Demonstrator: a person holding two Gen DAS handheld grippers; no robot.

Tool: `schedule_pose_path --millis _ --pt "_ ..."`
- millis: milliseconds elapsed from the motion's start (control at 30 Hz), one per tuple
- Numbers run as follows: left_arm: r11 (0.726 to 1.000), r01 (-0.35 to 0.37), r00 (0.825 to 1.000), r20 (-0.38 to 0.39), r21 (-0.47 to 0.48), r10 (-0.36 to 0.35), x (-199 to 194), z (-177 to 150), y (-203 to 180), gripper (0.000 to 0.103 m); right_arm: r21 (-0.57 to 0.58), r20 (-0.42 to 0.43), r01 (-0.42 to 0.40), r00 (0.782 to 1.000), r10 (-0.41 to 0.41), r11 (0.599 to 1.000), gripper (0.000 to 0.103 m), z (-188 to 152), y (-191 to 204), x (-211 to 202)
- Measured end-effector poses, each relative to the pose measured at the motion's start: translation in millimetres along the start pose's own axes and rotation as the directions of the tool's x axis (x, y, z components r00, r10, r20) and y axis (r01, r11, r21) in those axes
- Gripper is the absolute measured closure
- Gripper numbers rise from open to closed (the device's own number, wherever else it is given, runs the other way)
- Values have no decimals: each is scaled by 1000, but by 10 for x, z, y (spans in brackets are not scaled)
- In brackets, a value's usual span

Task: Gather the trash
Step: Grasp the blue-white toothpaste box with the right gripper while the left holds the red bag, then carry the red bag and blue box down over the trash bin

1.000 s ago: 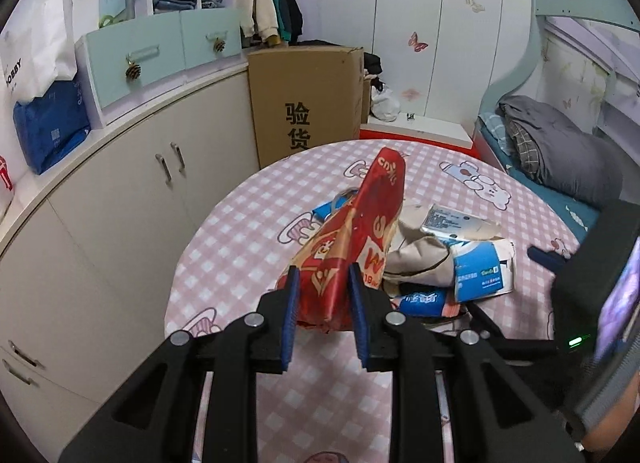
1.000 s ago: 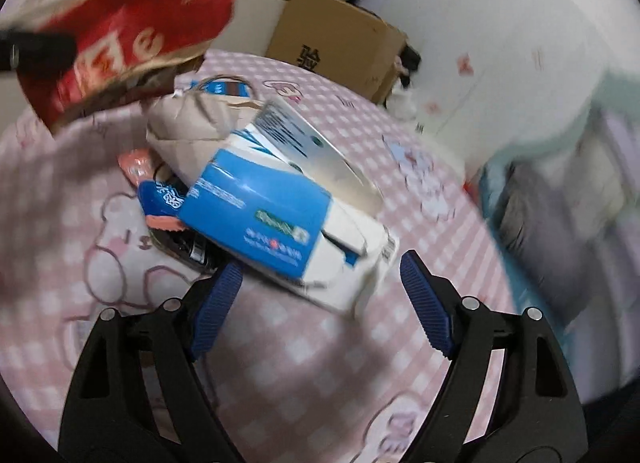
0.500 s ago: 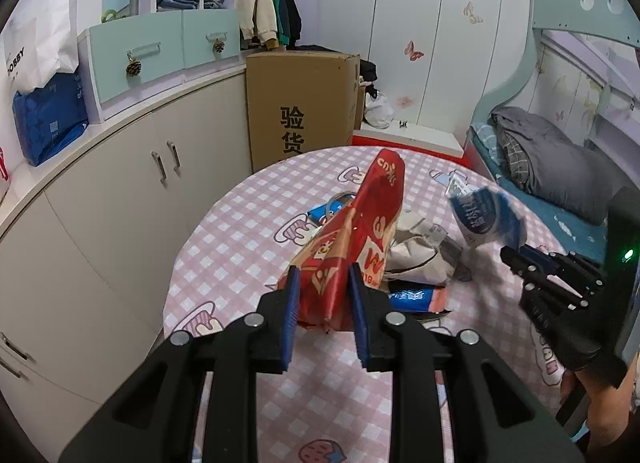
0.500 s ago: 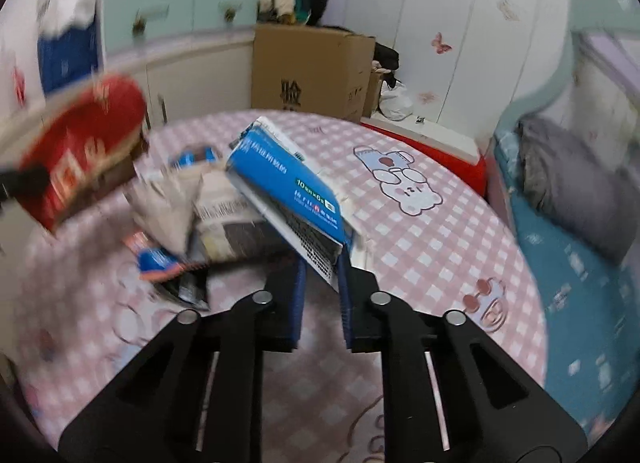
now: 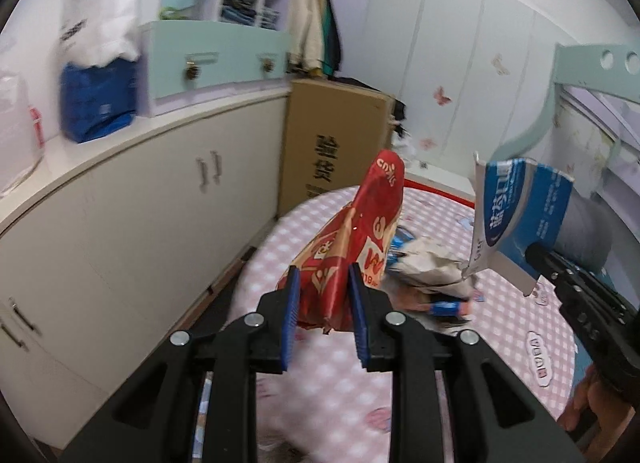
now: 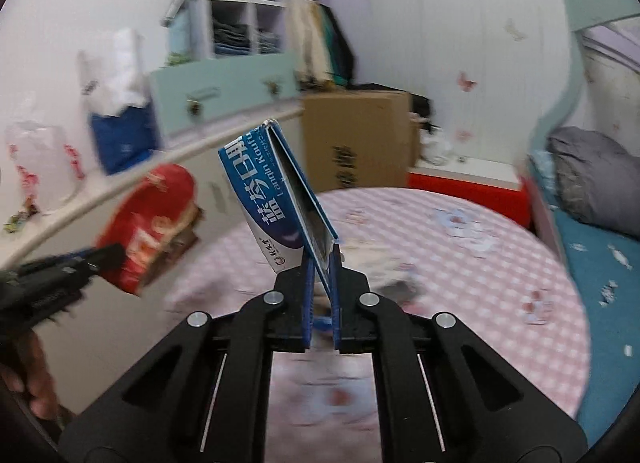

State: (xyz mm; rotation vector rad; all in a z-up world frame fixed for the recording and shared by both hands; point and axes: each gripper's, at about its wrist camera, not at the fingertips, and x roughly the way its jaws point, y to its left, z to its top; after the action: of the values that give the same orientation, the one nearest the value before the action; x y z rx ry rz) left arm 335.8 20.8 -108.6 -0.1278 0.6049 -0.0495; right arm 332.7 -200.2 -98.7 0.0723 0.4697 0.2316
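The right gripper (image 6: pixel 322 263) was clenched on only the bottom corner of a flattened blue box (image 6: pixel 276 199) at centre frame, so the box could swivel or slip free. The left gripper (image 5: pixel 324 287) grasped a red snack bag (image 5: pixel 360 239) mid-frame over the table (image 5: pixel 520 343). Blur hid the remaining litter, and no bin showed.

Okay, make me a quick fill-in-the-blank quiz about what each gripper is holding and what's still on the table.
1. The left gripper is shut on a crumpled ____ snack bag.
2. The right gripper pinches a flattened ____ and white box.
3. More crumpled trash lies on the pink checked ____.
4. A brown ____ box stands on the floor behind the table.

Missing words: red; blue; table; cardboard
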Motion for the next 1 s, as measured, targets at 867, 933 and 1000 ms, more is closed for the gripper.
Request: schedule_pose_path --millis 867,933,1000 --pt "873 -407 864 -424 -270 271 668 -1758 3044 80 -116 -511 -347 824 244 931 96 -1815 2949 1806" --pt "870 -417 845 -465 -262 265 861 -1902 3094 80 -119 -538 -333 814 221 935 96 -1959 2938 1946" --pt "871 -419 831 -496 -257 254 1034 -1991 3118 80 -117 -561 -315 804 200 942 96 -2081 2924 2089"
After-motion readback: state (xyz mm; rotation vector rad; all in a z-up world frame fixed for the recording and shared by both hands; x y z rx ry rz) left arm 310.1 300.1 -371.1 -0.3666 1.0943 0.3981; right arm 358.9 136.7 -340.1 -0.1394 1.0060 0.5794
